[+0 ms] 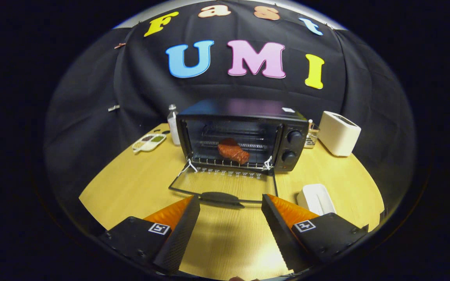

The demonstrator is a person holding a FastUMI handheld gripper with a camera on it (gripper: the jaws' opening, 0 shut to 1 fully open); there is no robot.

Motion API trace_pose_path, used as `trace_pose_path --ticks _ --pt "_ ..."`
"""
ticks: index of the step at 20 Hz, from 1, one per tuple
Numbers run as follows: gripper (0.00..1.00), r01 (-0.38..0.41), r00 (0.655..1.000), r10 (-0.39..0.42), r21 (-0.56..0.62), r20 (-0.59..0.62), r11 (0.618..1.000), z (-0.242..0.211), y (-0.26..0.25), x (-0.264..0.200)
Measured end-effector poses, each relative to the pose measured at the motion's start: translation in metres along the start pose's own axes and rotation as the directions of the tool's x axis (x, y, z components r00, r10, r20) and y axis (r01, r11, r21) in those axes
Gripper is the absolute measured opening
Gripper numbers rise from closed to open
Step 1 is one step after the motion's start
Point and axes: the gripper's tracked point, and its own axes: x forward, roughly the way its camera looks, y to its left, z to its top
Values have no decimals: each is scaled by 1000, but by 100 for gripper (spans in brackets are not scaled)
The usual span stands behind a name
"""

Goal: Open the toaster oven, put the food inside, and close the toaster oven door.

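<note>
A black toaster oven (244,132) stands at the back of the wooden table, two knobs on its right side. Its glass door (225,183) is folded down flat toward me, and the dark door handle (221,198) lies just ahead of my fingertips. A brown piece of meat (233,151) rests on the wire rack inside the oven. My gripper (231,205) hovers low over the table in front of the door, open, with nothing between its two black fingers (182,230).
A white empty dish (316,199) lies just beyond my right finger. A white toaster (338,132) stands right of the oven. Left of the oven are a clear bottle (173,125) and a small tray of seasonings (149,142). The wooden table (131,183) spreads left.
</note>
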Motion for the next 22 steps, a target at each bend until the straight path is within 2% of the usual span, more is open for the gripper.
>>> trace_pose_path --ticks 6,13,20,22 --pt "99 -31 994 28 -30 -104 999 -40 21 43" --pt "97 14 981 -23 -45 -193 999 -69 1 80" --pt "98 44 980 -61 -92 -190 995 -71 0 83" --pt "98 63 971 -80 -82 -226 995 -78 -6 80"
